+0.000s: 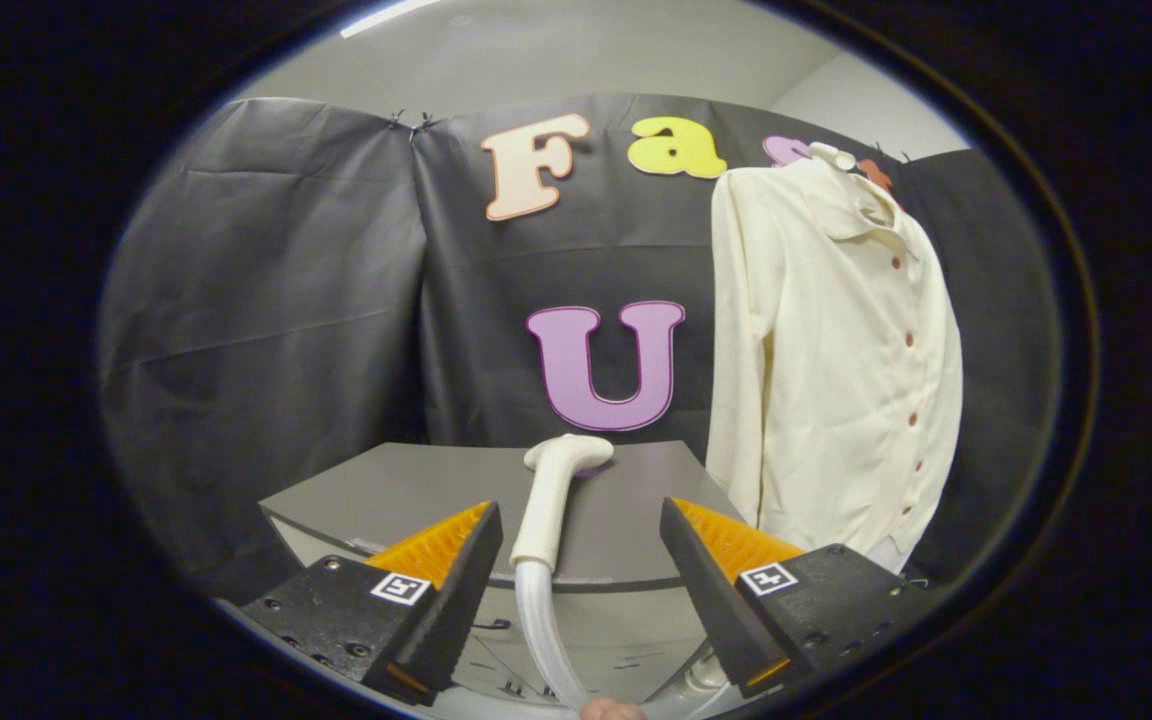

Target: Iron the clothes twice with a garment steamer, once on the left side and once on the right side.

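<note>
We see the tool [581, 560] spread wide, gripping nothing; the steamer head [558, 490] stands between its fingers, untouched, above the bench [416, 490]; its hose [541, 640] runs out of sight below; the cream shirt [836, 350] hangs beyond, right; no readable labels.

No legible text; square coded tags [402, 588] on gripper [581, 508]; fingers apart, steamer handle [548, 500] between.

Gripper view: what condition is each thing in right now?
Gripper: open, fingers apart either side of the handle, not touching it.
Steamer handle: standing upright between the fingers, hose attached below.
Shirt: hanging, buttoned up, beyond the right finger.
Table: bare grey top.
</note>
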